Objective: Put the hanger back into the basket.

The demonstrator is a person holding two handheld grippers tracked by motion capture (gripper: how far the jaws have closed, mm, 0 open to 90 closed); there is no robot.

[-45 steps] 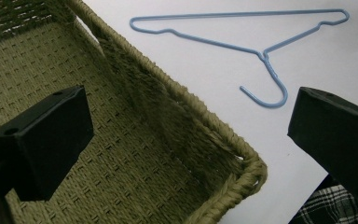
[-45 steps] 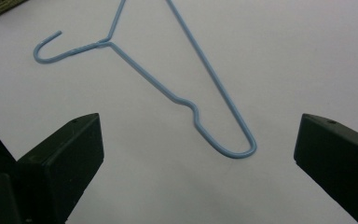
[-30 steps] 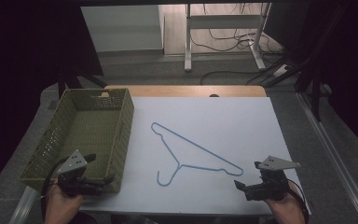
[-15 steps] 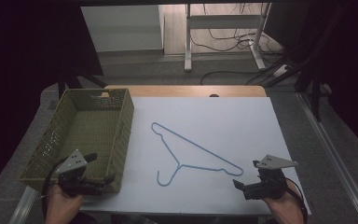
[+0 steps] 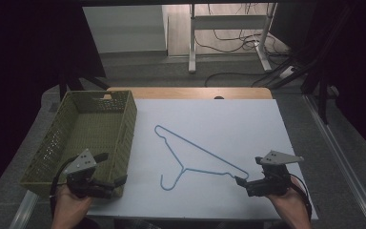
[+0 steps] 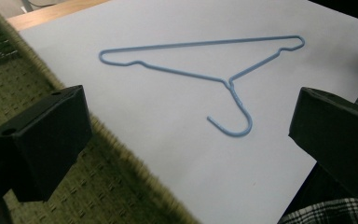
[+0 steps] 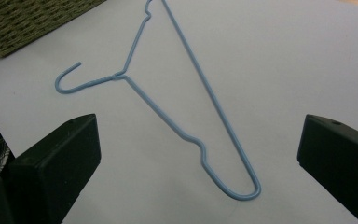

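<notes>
High view: at the near edge, the left gripper (image 5: 110, 168) hangs over the basket's (image 5: 124, 125) near right corner, jaws spread and empty. The right gripper (image 5: 240, 174), also spread and empty, sits low just beside the hanger's (image 5: 205, 153) near right end. That blue hanger lies flat on the white sheet (image 5: 248, 124), hook nearest. Left gripper view adds a plaid sleeve (image 6: 326, 213) bottom right. Farther off, the wooden table edge (image 5: 190, 92).

Dim room w/ grey floor (image 5: 248, 78); white desk frame (image 5: 228, 33) behind (cables (image 5: 238, 45) underneath).
</notes>
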